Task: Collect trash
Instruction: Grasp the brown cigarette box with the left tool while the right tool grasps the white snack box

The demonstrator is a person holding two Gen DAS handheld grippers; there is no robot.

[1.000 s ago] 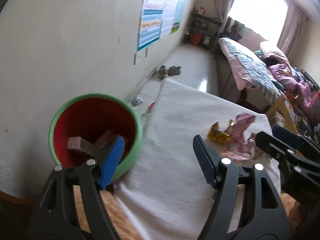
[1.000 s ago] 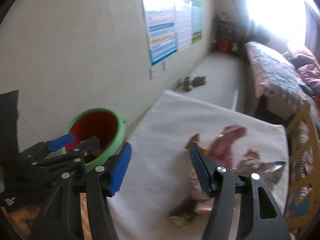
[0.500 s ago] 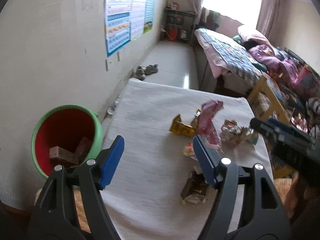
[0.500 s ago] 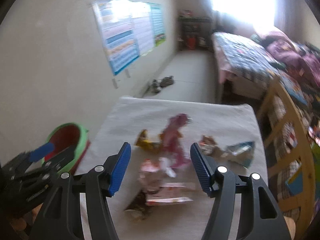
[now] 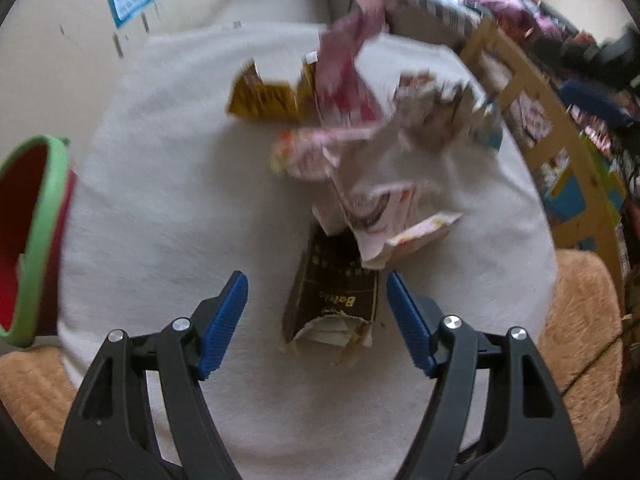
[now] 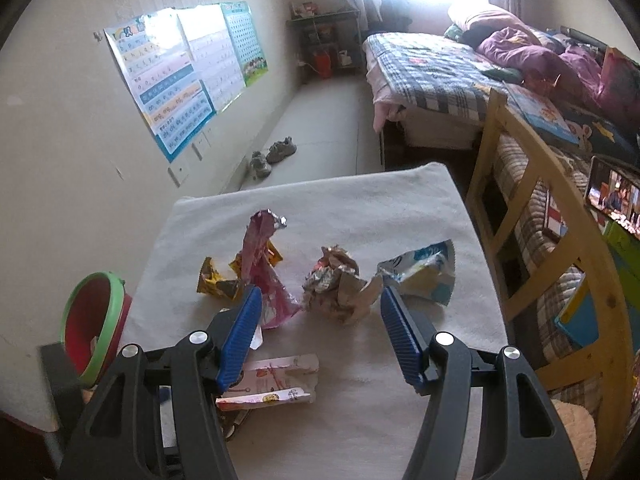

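**Dark wrapper lined up for pickup**

The left gripper (image 5: 316,320) is held with jaws apart above the dark brown wrapper (image 5: 332,300), at the near edge of the litter on the white cloth (image 5: 168,208). The right gripper (image 6: 320,336) is likewise open and empty. The wrapper is judged light, crinkly and easily crushed; its flat middle is best pinched

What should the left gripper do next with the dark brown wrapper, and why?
Probably lower the left gripper and close on the dark brown wrapper. The jaws are open and empty, the wrapper lies framed between them on the white cloth, and the bin waits to the left.
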